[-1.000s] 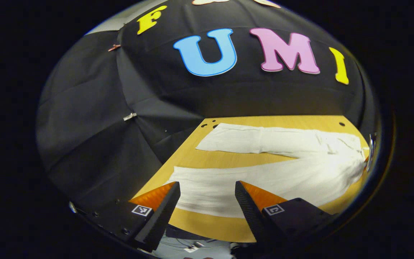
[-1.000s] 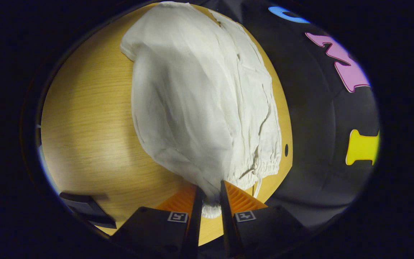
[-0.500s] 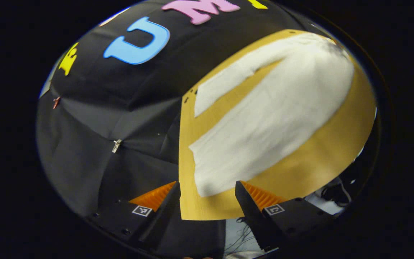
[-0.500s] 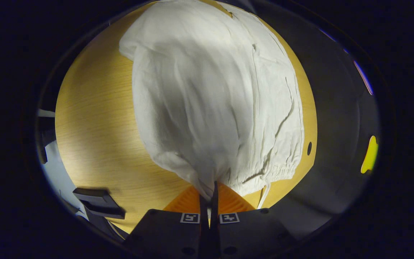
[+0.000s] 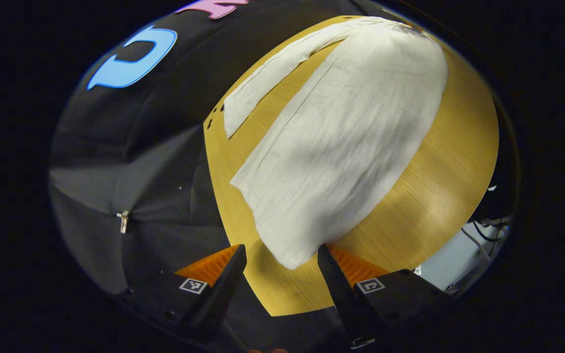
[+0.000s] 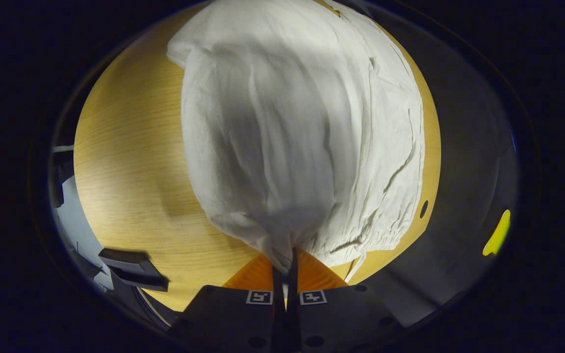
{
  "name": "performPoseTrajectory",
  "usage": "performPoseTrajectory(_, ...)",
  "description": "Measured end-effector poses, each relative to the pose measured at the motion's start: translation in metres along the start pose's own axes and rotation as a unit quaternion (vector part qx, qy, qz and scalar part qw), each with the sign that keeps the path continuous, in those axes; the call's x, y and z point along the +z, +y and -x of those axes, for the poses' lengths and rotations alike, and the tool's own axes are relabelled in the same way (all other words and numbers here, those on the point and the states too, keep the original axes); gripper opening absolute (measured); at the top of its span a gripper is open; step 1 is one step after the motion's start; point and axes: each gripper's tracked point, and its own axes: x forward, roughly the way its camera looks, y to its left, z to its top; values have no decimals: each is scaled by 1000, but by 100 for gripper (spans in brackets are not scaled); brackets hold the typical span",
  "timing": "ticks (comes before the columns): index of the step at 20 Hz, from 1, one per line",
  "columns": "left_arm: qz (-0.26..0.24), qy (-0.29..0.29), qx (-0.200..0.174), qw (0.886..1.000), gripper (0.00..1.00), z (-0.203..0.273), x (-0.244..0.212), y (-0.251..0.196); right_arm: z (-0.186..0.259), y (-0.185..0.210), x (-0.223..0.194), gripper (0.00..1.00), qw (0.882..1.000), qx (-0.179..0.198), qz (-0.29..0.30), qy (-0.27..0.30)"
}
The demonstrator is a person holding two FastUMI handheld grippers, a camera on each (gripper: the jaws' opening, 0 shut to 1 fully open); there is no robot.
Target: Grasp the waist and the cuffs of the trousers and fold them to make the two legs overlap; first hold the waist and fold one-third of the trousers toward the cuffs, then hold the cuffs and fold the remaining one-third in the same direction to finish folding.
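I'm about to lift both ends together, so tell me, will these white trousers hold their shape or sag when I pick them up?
Likely floppy: the trousers bunch and drape where the right gripper pinches the waist. Probably light, since the thin wrinkled cloth lies flat on the table. Expect the middle to sag once the open left gripper takes the cuff.

Wooden table, black cloth wall, metal clip on the cloth, cables beyond table edge
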Motion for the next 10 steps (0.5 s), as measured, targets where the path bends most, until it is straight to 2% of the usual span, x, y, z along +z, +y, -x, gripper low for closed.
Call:
performPoseTrajectory(2,-73,-17,-18,997,94,-5,17,-1,0,-1,1,5,1000,1,-5,3)
performPoseTrajectory(5,-197,-32,-53,979,84,-11,29,-10,0,0,1,5,1000,-3,2,3)
performPoseTrajectory(6,-215,-31,-60,974,72,-13,31,-14,0,0,1,5,1000,-4,2,4)
performPoseTrajectory(8,-217,-27,-85,972,61,-5,33,-20,1,0,1,5,1000,-6,0,8)
performPoseTrajectory(9,-203,-17,-104,974,62,-1,32,-25,1,0,0,5,1000,-6,0,9)
performPoseTrajectory(10,-188,-10,-117,975,48,0,30,-30,1,0,1,5,1000,-5,-1,10)
